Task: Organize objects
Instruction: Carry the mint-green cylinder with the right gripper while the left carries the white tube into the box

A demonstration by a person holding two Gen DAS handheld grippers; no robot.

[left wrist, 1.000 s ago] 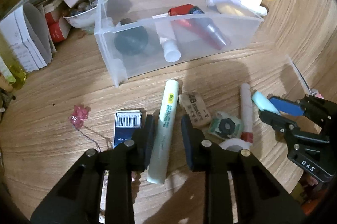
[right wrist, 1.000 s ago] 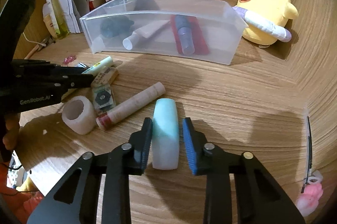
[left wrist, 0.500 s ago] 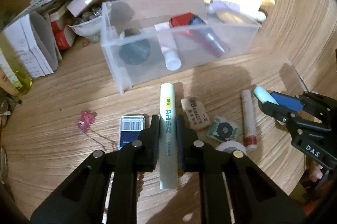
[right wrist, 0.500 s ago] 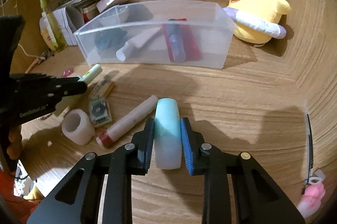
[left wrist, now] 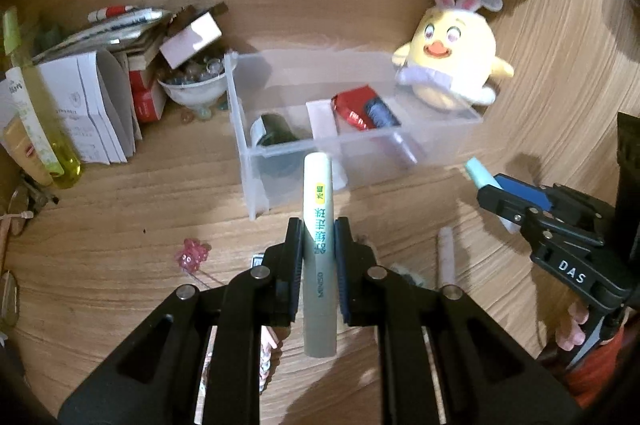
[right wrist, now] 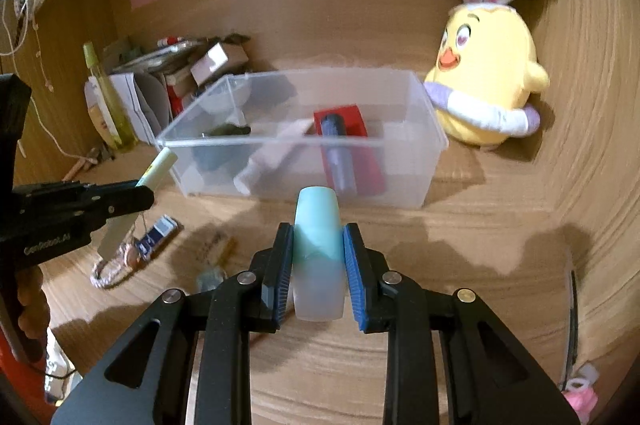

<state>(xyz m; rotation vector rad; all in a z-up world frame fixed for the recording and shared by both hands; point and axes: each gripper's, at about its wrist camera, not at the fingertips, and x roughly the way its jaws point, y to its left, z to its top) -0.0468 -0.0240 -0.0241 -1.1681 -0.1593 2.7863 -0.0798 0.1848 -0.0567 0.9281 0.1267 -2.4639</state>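
Left tool [left wrist: 318,265] grips pale green tube [left wrist: 318,225]; right tool [right wrist: 318,265] grips mint-capped bottle [right wrist: 318,253]. Both raised before clear plastic bin [right wrist: 424,161].

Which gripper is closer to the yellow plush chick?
Probably the right gripper. It holds a teal tube on the side of the clear bin nearest the yellow plush chick; the left gripper is by the bin's opposite end.

A blurred packet [right wrist: 210,279], perhaps clear, lies partly behind the right tool [right wrist: 318,265].
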